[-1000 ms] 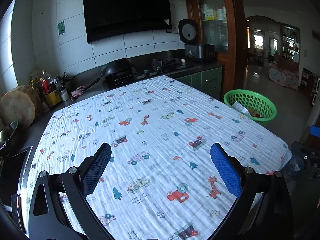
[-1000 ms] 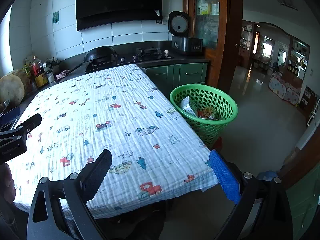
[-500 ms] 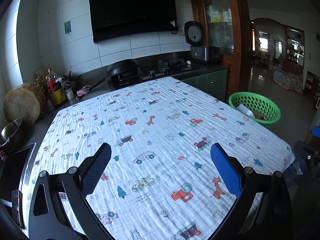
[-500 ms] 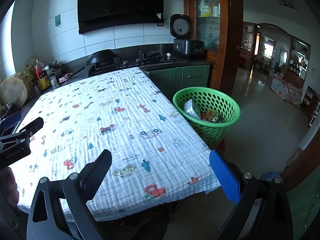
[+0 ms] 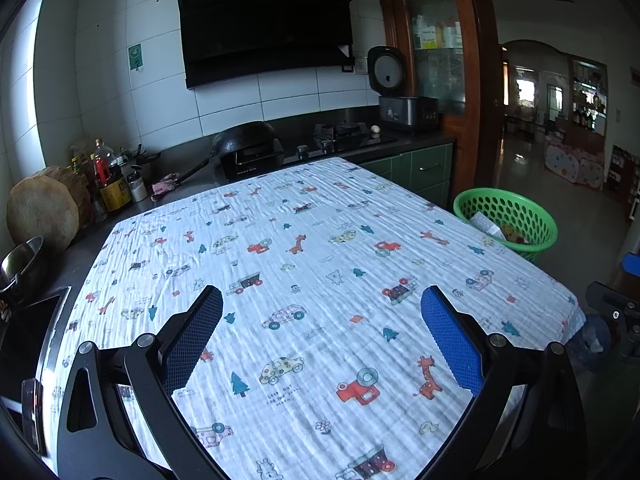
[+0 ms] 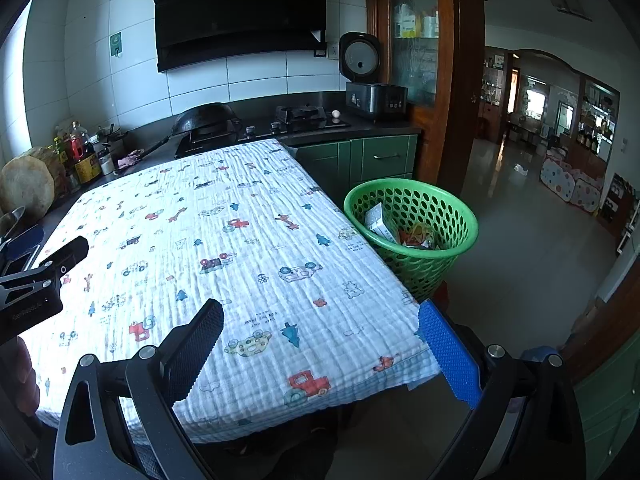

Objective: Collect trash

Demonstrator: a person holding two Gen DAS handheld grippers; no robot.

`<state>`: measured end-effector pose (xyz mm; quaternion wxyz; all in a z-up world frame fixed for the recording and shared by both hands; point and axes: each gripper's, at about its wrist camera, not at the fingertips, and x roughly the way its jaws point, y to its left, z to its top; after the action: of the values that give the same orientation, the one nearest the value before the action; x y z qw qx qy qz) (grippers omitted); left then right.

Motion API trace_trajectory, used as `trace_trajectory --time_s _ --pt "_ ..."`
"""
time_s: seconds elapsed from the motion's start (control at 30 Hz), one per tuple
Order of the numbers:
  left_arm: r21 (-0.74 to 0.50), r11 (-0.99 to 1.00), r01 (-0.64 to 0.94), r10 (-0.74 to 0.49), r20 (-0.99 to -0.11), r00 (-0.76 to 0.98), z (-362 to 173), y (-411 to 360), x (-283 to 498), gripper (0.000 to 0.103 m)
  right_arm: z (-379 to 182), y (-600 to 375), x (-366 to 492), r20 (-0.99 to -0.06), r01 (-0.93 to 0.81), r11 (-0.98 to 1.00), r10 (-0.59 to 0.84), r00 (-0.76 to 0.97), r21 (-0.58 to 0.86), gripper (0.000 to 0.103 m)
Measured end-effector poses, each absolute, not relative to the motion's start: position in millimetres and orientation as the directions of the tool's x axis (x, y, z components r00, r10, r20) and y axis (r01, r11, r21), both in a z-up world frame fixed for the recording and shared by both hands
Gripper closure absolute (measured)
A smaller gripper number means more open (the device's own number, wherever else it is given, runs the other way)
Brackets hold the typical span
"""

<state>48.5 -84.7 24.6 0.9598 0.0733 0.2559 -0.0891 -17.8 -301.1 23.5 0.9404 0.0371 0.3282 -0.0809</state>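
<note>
Both views have lifted slightly; each tool [image 5: 320, 324] [image 6: 320, 332] gapes empty over the cloth [image 5: 320, 264], green basket [image 6: 412, 232] holding crumpled wrappers [image 6: 416, 236].

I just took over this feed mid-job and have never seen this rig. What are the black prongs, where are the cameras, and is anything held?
Each picture comes from a fisheye camera on a hand-held gripper, looking along its two fingers. The left gripper and the right gripper are both open and hold nothing. Below them lies a table under a cartoon-print cloth; no trash shows on it. The green basket beside the table's right edge already holds wrappers. In the right view, the left gripper shows at the left edge.
</note>
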Motion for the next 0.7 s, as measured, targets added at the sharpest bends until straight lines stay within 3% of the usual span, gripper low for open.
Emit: trace_trajectory --time_s 0.7 --pt "0.091 0.974 0.207 -0.135 -0.505 0.852 25.3 -82.0 49.0 0.005 27.6 -297.5 -18.9 -0.616 0.171 0.985 -0.13 0.777 0.009 0.008"
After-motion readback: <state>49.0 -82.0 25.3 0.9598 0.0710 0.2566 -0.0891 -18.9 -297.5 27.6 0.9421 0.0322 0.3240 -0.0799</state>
